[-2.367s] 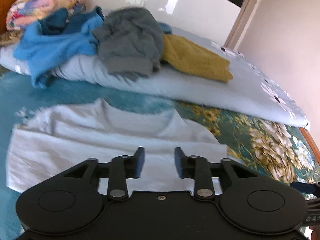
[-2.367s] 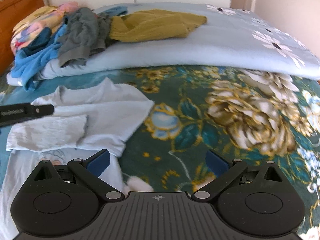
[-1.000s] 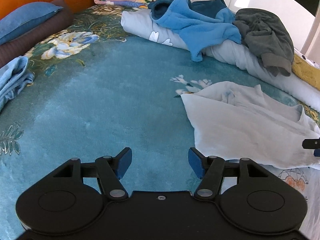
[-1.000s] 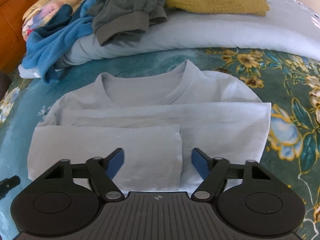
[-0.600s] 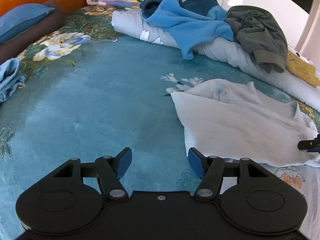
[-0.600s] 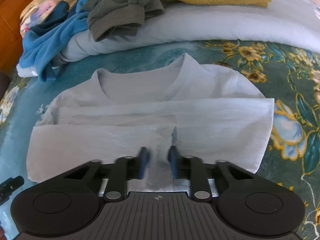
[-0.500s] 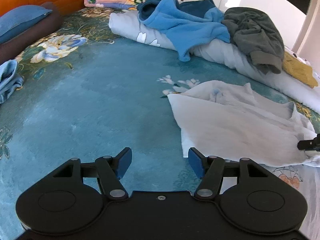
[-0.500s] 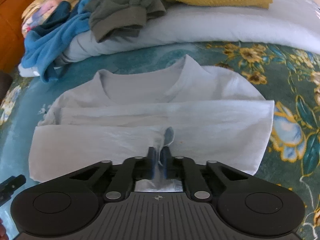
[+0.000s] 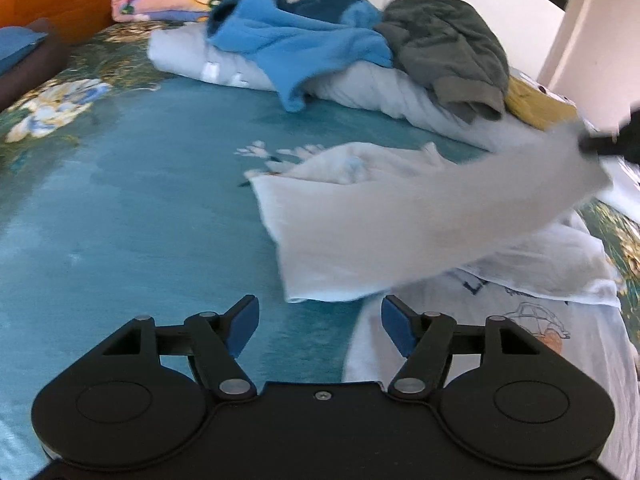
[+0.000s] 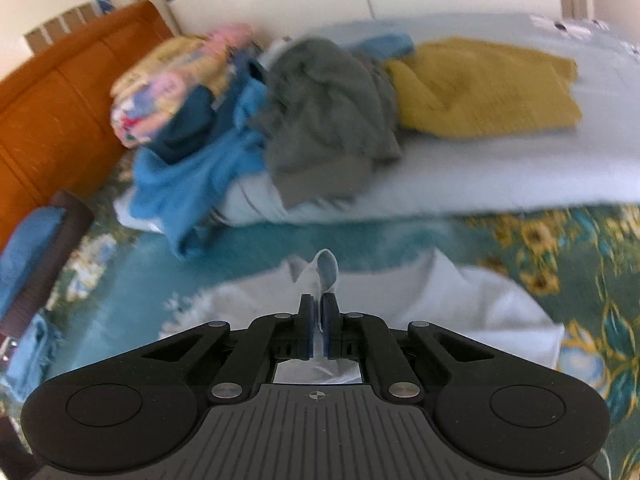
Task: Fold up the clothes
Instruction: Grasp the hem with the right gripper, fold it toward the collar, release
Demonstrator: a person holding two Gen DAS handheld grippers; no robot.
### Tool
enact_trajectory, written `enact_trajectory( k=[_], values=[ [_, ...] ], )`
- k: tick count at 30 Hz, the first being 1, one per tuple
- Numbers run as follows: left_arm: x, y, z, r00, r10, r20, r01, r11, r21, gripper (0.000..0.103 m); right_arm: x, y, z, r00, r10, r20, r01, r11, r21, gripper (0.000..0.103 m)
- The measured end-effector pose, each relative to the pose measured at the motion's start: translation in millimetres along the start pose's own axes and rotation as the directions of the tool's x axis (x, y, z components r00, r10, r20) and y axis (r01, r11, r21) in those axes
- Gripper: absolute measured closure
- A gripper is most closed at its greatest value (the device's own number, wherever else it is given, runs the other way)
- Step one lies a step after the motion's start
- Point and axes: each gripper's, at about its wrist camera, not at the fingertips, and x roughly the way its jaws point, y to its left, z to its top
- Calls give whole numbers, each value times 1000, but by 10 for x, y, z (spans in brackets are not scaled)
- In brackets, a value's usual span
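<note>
A pale grey T-shirt lies partly folded on the teal floral bedspread. My right gripper is shut on a pinch of its folded layer, and a small tuft of the T-shirt sticks up between the pads. In the left wrist view that flap hangs lifted toward the upper right, where the right gripper shows as a dark blur. My left gripper hovers over the bedspread at the shirt's near-left corner, its jaws opening with nothing between them. A car print shows on the shirt's lower layer.
A rolled pale blue duvet crosses the back, with a blue fleece, a dark grey garment and a mustard sweater heaped on it. A folded floral blanket sits by the orange headboard. A blue pillow lies left.
My right gripper closed on the folded layer of the T-shirt and rose, lifting the flap. The left gripper slid toward the shirt's near-left corner.
</note>
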Motion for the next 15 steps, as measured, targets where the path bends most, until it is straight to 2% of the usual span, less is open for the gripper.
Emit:
enact_trajectory(
  k=[5,7,9,10,13,15],
  values=[
    [149,-141,41,1000,5,17,-5,1000,7,37,-139,169,176,996,57,62,-55,998,-33,100],
    [205,-182,69,998,46,34,-47,999,13,37,-205,222,251,993,71,90,-67,997,-48,100],
    [252,-190,119,992,121,30,-121,993,0,37,-283,246,325,989,75,125,-67,996,-63,100],
    [276,-175,144,988,150,25,-149,989,-15,37,-319,230,349,987,72,141,-64,996,-60,100],
    [317,-124,187,986,162,25,-160,985,-60,35,-416,118,401,983,32,180,-24,999,-47,100],
    [316,-134,209,985,168,43,-166,985,-56,35,-471,-6,394,982,-8,191,14,999,-29,100]
  ],
)
